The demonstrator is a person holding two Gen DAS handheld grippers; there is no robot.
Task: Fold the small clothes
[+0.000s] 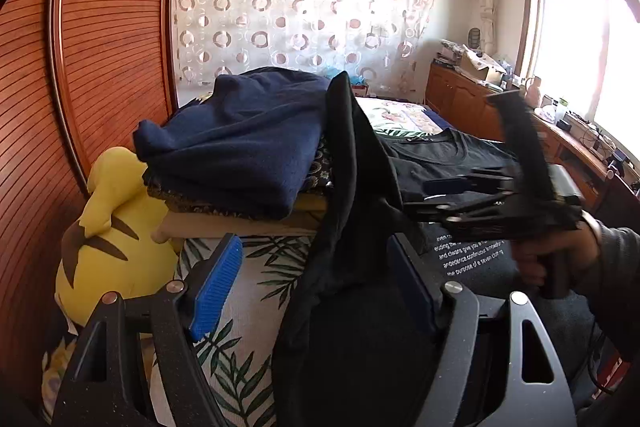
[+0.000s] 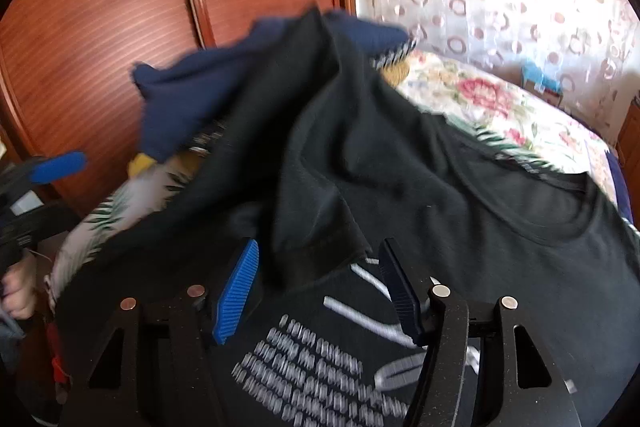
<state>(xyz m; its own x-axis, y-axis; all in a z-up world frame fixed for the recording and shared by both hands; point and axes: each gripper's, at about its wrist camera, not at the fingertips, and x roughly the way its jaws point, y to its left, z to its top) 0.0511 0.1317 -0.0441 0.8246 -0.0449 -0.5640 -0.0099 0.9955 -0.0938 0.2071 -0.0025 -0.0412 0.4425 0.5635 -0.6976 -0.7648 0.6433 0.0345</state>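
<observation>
We hold two black tools: the left tool (image 1: 316,291) and the right tool (image 2: 318,293). Each has ribbed blue pads (image 1: 216,287), round silver screws and triangular cut-outs in its frame. Our right hand (image 1: 560,259) comes out of a dark grey sleeve (image 1: 618,263).

only readable thing is the small white print on the black cotton t-shirt (image 1: 472,255), near the bed's front edge. I can make out bits like "and cleans give you", "continuous" and "the purpose of a seven". The right wrist view blurs it to mush.
</observation>
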